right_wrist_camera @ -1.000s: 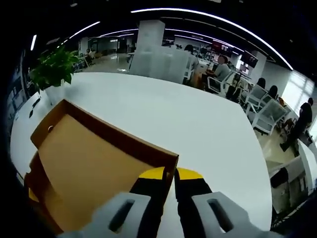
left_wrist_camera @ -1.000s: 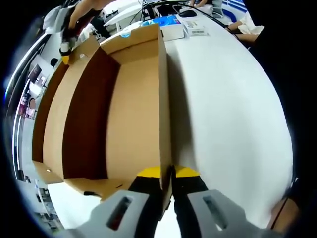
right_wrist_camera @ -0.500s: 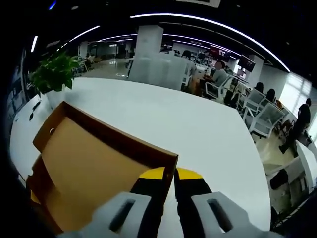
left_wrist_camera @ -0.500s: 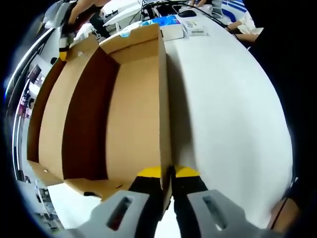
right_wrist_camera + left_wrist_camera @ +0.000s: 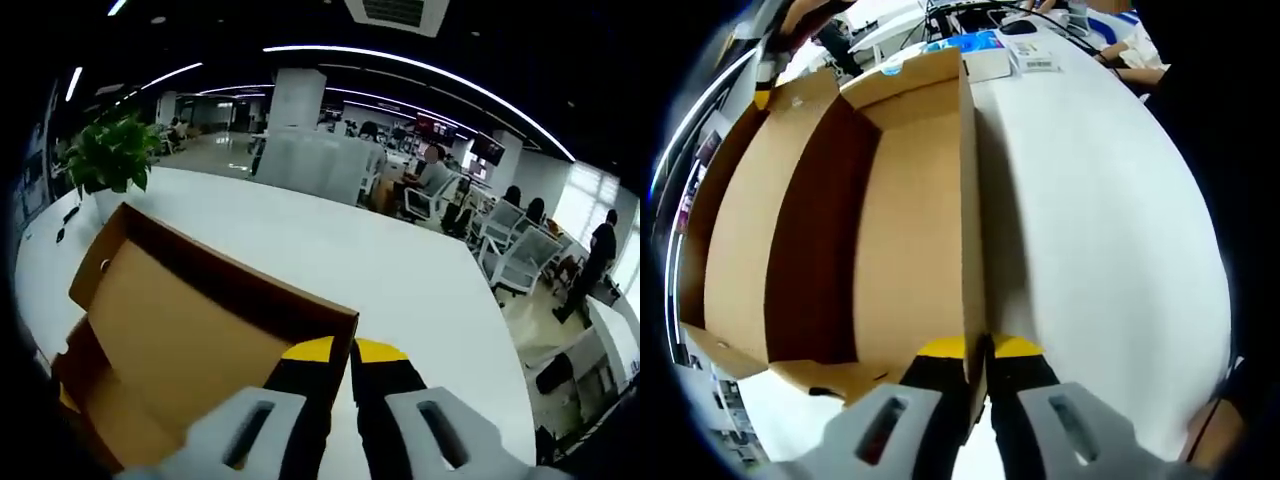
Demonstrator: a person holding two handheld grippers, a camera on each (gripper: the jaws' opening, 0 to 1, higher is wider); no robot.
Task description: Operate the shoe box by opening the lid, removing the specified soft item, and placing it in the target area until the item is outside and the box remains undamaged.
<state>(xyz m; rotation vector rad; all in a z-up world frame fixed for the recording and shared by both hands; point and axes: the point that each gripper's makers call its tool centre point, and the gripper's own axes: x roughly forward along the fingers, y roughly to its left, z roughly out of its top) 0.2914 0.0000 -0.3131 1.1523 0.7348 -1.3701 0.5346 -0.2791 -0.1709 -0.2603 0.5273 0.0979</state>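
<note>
Left hand-held gripper (image 5: 977,352), bottom centre of the left gripper view, pinching the near wall of the shoe box (image 5: 910,220). Right hand-held gripper (image 5: 343,355), bottom centre of the right gripper view, clamped on the lid (image 5: 170,320) edge. Compared with a second ago, lid swung further back toward the left edge of the left gripper view; opening nearly complete, judging by that. Box resting on the white counter (image 5: 1110,230). Soft item nowhere discernible: box interior looks bare brown card, its near floor cut off by the wall. Clutter at the top of frame too blurred to name.
</note>
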